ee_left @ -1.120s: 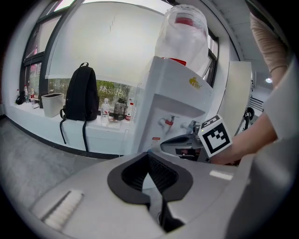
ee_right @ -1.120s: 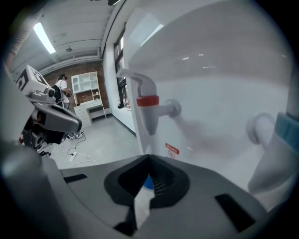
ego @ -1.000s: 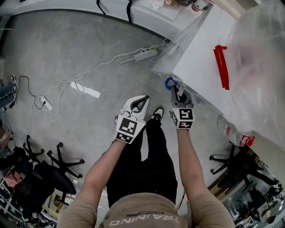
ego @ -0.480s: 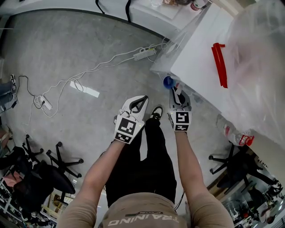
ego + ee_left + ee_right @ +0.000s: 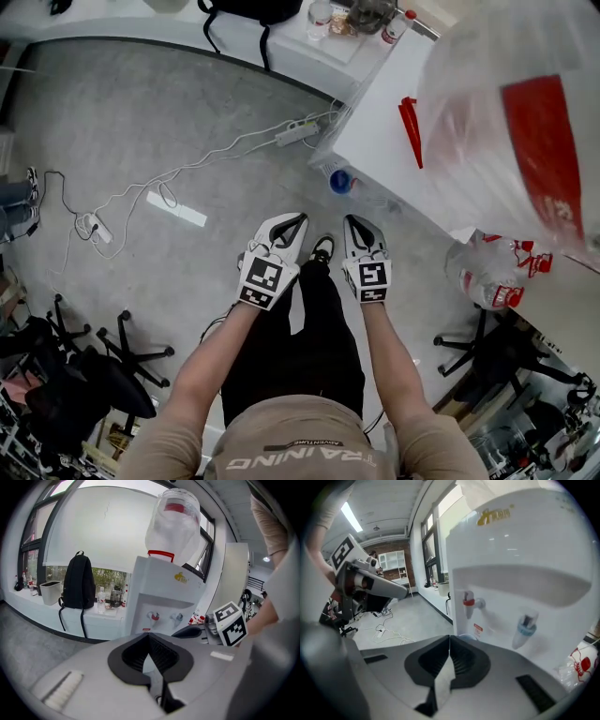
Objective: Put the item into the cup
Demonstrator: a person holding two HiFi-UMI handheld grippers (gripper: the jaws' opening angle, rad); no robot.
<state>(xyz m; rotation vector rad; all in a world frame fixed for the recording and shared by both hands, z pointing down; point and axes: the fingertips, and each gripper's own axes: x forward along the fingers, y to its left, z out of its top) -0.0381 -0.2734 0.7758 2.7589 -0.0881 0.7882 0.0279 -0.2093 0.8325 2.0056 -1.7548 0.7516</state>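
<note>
Starting at the left, the left gripper [image 5: 287,225] was found with its jaws pressed together on nothing, and the right gripper [image 5: 361,230] beside it was found likewise closed and empty. No item was identified in any view. A blue round object [image 5: 341,181], possibly the cup, was noted at the front of the water dispenser [image 5: 394,150], so the task was judged not yet begun.

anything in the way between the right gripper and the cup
Nothing visible does. In the right gripper view, what looks like the rim of the cup shows just beyond the shut, empty right gripper, below the red tap, with only open air between them.
</note>
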